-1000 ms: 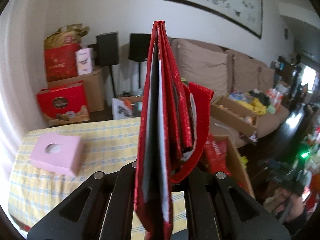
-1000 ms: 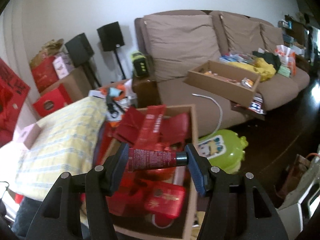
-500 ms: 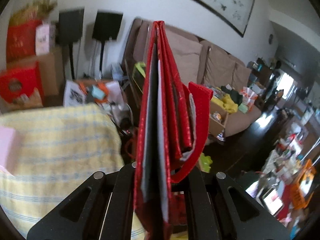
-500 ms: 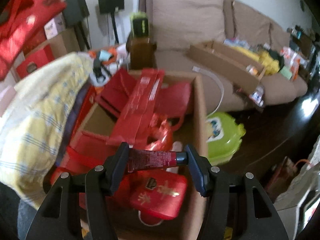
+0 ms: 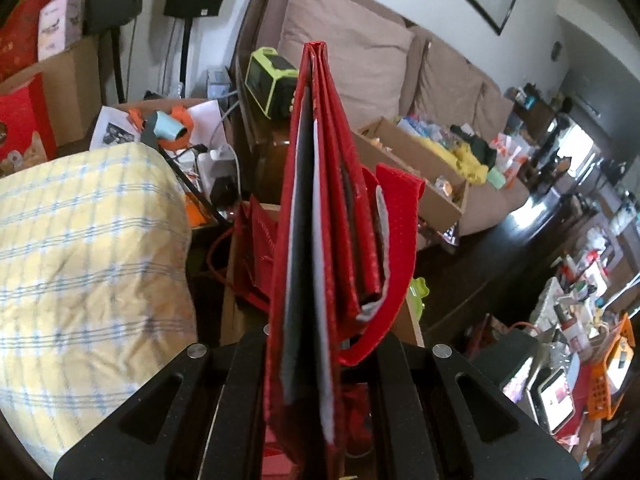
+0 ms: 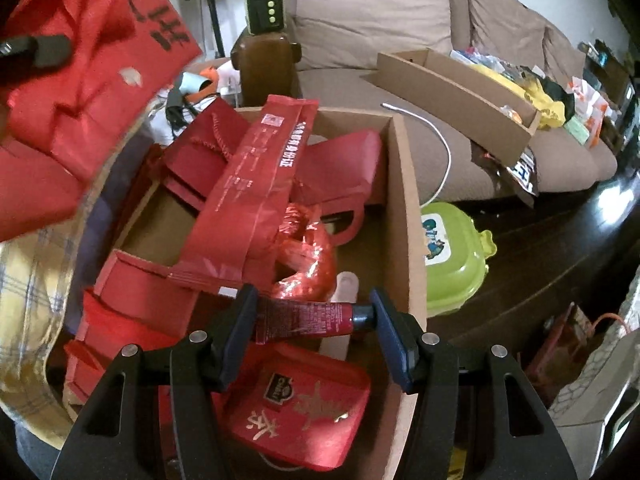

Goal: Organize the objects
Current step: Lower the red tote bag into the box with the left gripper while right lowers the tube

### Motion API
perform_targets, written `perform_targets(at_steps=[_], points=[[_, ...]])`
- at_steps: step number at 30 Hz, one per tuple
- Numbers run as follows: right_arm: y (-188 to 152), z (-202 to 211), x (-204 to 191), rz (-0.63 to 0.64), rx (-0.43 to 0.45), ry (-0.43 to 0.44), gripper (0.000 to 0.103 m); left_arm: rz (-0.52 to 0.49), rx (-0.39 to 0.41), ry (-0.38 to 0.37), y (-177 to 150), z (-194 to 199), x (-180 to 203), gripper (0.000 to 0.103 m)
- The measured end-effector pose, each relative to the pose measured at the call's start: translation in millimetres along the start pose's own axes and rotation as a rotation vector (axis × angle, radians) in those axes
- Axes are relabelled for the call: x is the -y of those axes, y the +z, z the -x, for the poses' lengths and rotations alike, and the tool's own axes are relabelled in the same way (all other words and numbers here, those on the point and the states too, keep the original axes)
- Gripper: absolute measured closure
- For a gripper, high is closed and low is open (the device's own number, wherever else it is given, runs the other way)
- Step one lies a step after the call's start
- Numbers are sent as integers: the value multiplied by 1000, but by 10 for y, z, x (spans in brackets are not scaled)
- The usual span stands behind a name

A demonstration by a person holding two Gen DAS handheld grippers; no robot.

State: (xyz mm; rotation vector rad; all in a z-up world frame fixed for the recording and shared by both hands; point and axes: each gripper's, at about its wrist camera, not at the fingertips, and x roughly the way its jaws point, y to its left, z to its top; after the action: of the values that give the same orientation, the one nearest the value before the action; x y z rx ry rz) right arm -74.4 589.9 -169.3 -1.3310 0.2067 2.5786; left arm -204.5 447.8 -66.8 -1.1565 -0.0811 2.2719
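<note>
My left gripper (image 5: 316, 344) is shut on a folded red gift bag (image 5: 320, 216), held edge-on and upright, its red handle looping to the right. The same red gift bag (image 6: 80, 60) fills the upper left of the right wrist view. My right gripper (image 6: 312, 316) is shut on a dark red tube (image 6: 308, 318) with a black cap, held crosswise end to end between the blue pads. It hangs just above a big cardboard box (image 6: 404, 216) on the floor. Several red bags, a long red sleeve (image 6: 248, 188) and a red pouch (image 6: 300, 404) lie inside the box.
A table under a yellow checked cloth (image 5: 88, 248) stands left of the box. Behind are a brown sofa (image 6: 372, 12) with a shallow cardboard tray (image 6: 452, 92), a wooden side table with a green device (image 6: 266, 8), and a green plastic case (image 6: 456, 256) on the dark floor.
Both grippers have sunk and tipped downward. The left swung right from over the table toward the box. The right came down close over the box's contents. Both grips are unchanged.
</note>
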Motion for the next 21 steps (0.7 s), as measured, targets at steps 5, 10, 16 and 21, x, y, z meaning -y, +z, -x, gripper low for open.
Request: perform_targets(at_steps=[5,10,16,21], points=[[-18,-46,34,-26,-33,23,44,-4,-33,-3,23,-283,8,97],[-25,-55,48,-33,-47,39,44,66,-67,-27,60,-499,-114,97],[2,-1,152,-85,-45,64,44,99,-88,-15,49,-708,-197,97],[43,110,286,-172,-21,99,43,104,-111,-24,8,-837,-215,96]])
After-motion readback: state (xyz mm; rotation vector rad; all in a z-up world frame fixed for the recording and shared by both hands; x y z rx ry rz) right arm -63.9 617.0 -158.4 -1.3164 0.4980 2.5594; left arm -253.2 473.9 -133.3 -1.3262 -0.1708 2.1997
